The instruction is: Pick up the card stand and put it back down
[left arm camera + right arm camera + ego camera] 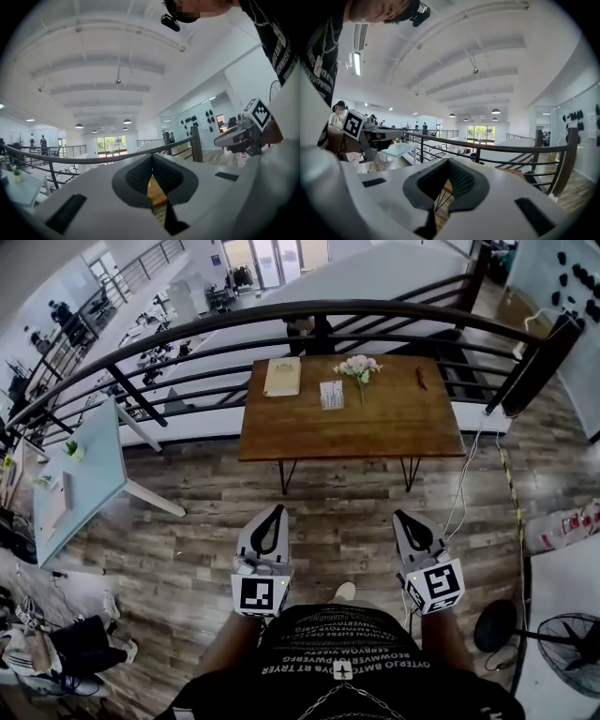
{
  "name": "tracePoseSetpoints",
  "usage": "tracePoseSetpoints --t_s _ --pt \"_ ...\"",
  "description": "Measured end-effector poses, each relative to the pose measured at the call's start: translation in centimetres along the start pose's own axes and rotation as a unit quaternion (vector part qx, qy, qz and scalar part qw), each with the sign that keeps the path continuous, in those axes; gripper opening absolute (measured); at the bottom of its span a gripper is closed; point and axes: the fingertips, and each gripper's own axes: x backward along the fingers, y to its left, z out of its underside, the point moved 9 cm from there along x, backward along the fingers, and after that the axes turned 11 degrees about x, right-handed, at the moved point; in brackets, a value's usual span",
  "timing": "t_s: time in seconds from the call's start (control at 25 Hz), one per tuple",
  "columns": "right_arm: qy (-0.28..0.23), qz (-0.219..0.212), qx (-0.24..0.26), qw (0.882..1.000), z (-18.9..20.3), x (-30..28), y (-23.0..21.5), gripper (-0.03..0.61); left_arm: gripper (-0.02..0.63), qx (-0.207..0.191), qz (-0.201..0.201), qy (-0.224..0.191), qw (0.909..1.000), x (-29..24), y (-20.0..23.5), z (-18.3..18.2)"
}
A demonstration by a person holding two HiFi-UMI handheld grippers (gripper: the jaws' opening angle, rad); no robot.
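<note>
Left claw (152, 159) level, jaws together, nothing between. Wooden table (156, 193) glimpsed through gap below tips. Dark railing (93, 159) crosses behind. Right claw (220, 139) at right, marker cube (258, 112) visible.

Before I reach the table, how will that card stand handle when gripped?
The card stand looks small and thin, so probably light and apt to tip if nudged. Its faces look flat, possibly slippery. The flowers close beside could get knocked.
</note>
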Motion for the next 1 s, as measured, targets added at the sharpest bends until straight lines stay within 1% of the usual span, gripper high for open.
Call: tracePoseSetpoints --t_s 0.12,0.32,0.6,0.84,1.0 --pt "-0.004 -0.008 -0.004 1.0 0.3 -0.2 -0.9 0.015 0.023 -0.007 -0.004 -0.006 1.0 -0.4 -0.7 -0.4" --pt "-0.012 -0.021 -0.005 1.0 0.5 -0.5 -1.5 0.015 0.023 -0.023 -0.007 0.004 0.9997 -0.6 -1.6 -0.4" --pt "-0.01 -0.025 -0.011 1.0 1.2 -0.5 -2.2 0.015 0.023 -0.029 -0.003 0.011 0.9995 -1.3 -2.3 -0.1" --pt "-0.009 -0.026 -0.013 1.0 1.4 -1.7 -2.0 0.015 0.023 -0.034 0.001 0.011 0.9994 -1.5 -1.5 -0.1" --pt "-0.006 -0.032 -0.012 0.999 1.1 -3.2 -1.8 0.015 0.023 -0.031 0.0 0.019 0.9993 -2.2 -0.7 0.3"
